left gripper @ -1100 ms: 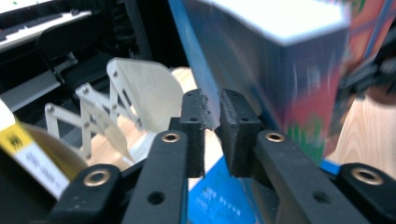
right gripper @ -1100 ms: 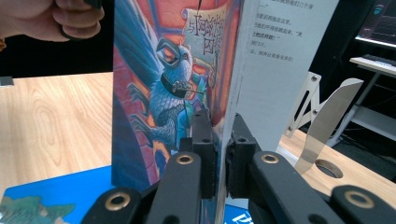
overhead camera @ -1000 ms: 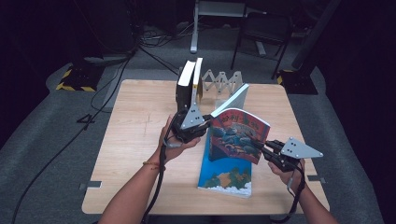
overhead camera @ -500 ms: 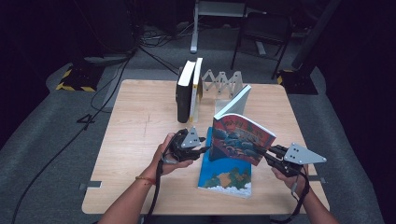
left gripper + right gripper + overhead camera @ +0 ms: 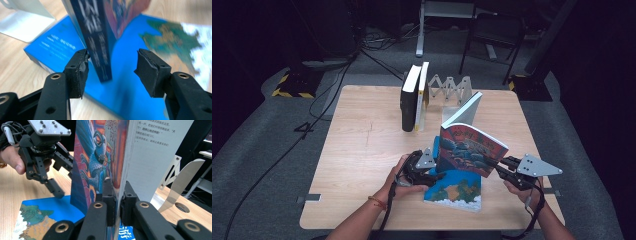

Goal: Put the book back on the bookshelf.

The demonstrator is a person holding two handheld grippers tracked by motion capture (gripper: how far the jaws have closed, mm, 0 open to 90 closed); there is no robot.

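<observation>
The right gripper (image 5: 116, 195) has its jaws clamped tight on the front edge of a colourful paperback book (image 5: 472, 150), pinching the cover and pages together near the lower corner. The book stands tilted, its lower edge resting on a blue book (image 5: 454, 189) that lies flat on the wooden table (image 5: 362, 150). In the right gripper view the cover with its bird picture rises on one side of the jaws and a white printed page on the other.

The left gripper (image 5: 111, 66) has just been opening its jaws; they now stand apart on either side of the book's dark spine, one pad at the spine or just beside it, the other clear, so it is not gripping.

I'd judge the paperback light but floppy: held by one edge alone it will sag and fan open, and the glossy cover looks slippery. The spine is the stiffest part and the best place to take hold, low down where it is thickest.

Further back, two upright books (image 5: 414, 102) stand against a folding rack (image 5: 452, 89), and a white metal bookend (image 5: 464, 110) leans just behind the tilted paperback.
</observation>
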